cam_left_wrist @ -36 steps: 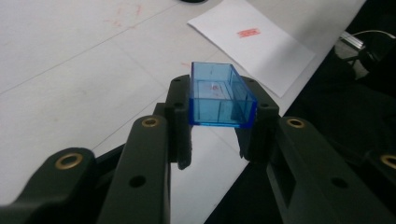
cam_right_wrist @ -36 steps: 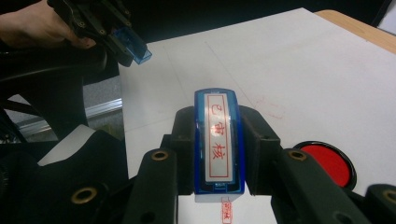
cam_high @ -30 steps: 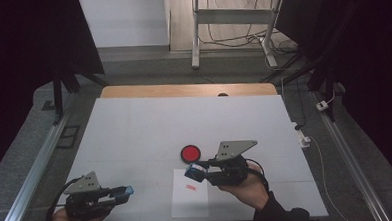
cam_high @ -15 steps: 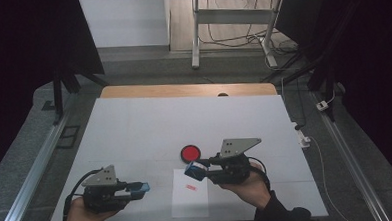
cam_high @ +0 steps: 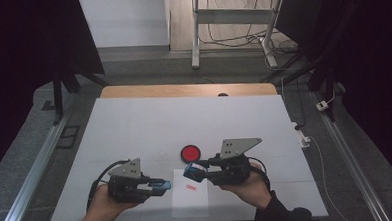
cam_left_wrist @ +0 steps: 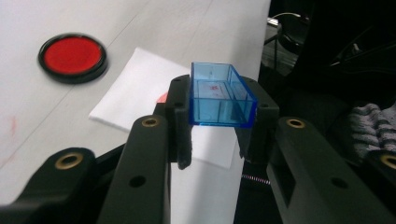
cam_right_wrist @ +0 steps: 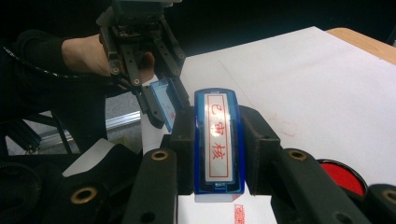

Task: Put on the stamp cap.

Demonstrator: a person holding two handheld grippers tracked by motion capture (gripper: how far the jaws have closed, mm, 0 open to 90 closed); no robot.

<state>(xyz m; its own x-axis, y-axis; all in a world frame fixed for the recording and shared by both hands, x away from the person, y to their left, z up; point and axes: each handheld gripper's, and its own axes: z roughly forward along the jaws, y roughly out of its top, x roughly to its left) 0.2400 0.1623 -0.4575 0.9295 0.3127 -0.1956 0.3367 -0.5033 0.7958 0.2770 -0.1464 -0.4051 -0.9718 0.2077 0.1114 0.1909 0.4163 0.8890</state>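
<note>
Starting on the left: the left gripper (cam_high: 158, 185) sits low over the near part of the counter (cam_high: 134, 128), jaws clamped on a clear blue stamp cap (cam_left_wrist: 218, 95), which is up off the surface. In the left gripper view the cap's open side faces up and you can see right through it.

Just right of that is a white sheet of paper (cam_high: 190, 203) lying flat at the near edge, with a small red stamp mark (cam_high: 190, 188) on it. Both grippers point inward at each other over the paper, close but not touching.

A bit farther back there's a round red ink pad (cam_high: 190, 153) in a black rim, just beyond the paper.

Then the right gripper (cam_high: 192, 171), jaws closed on the blue stamp (cam_right_wrist: 219, 140). It's held above the sheet, and the right gripper view shows red characters on its white label.
</note>
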